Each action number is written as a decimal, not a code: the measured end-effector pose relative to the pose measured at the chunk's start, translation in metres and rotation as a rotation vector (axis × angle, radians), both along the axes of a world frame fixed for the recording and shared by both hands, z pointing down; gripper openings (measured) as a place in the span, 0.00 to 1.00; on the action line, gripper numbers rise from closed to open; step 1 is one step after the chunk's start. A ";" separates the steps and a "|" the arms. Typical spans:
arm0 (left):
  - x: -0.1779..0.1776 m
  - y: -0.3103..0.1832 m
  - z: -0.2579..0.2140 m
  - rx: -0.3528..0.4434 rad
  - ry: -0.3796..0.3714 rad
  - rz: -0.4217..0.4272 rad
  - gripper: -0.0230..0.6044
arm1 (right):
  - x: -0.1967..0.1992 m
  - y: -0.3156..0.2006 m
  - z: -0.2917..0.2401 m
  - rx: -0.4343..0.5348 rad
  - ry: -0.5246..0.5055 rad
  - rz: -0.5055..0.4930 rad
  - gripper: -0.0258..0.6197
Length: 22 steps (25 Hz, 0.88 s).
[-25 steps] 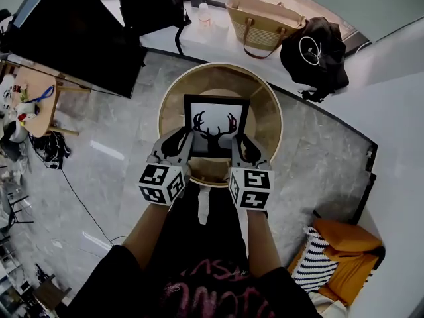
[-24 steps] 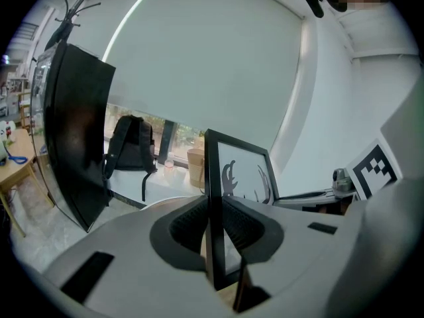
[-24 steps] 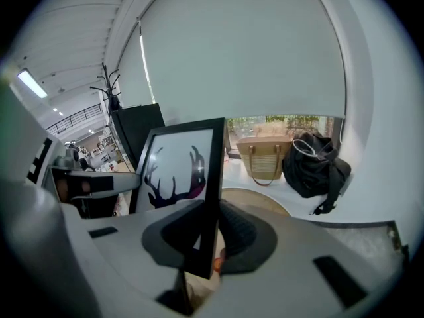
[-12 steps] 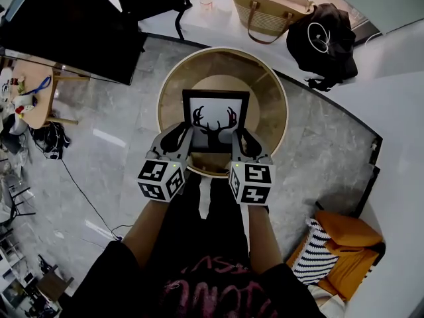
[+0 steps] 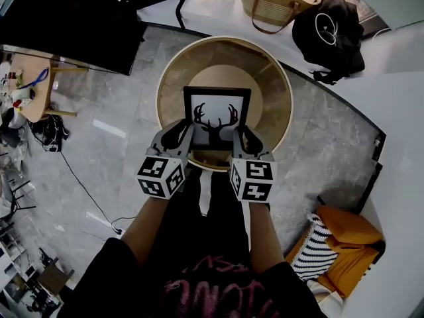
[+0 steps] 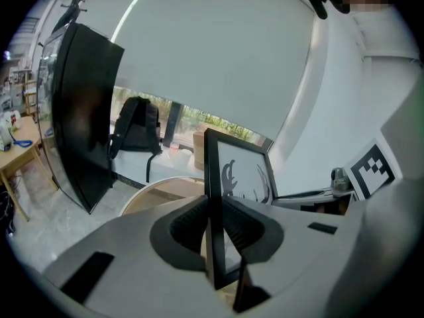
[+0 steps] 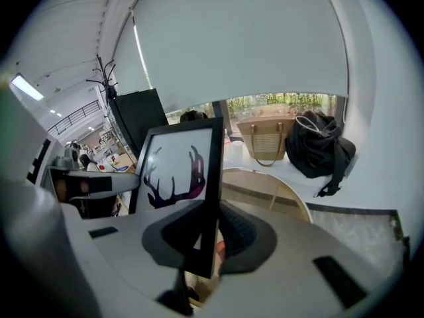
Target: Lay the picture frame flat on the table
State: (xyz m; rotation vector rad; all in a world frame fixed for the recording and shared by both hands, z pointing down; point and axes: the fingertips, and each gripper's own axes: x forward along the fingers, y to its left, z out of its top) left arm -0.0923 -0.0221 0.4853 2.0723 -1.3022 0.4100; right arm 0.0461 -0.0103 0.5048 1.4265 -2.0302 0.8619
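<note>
My left gripper (image 5: 180, 134) jaws pinch the left edge of the deer-print picture frame (image 5: 217, 120) and my right gripper (image 5: 242, 136) jaws pinch its right edge, carrying it over the round wooden surface (image 5: 277, 88); next, I judge, tip and lower it flat.

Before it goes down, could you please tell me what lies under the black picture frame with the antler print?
The round wooden table lies below the black picture frame. Its top shows around the frame; the patch directly beneath is covered from view.
</note>
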 end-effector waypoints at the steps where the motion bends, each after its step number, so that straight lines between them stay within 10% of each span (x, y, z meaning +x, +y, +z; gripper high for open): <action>1: 0.000 0.001 0.002 -0.003 0.000 0.001 0.15 | 0.000 0.001 0.002 -0.004 0.000 0.000 0.17; 22: 0.000 0.022 0.070 -0.109 -0.004 -0.006 0.15 | -0.001 0.022 0.068 -0.105 -0.003 -0.014 0.17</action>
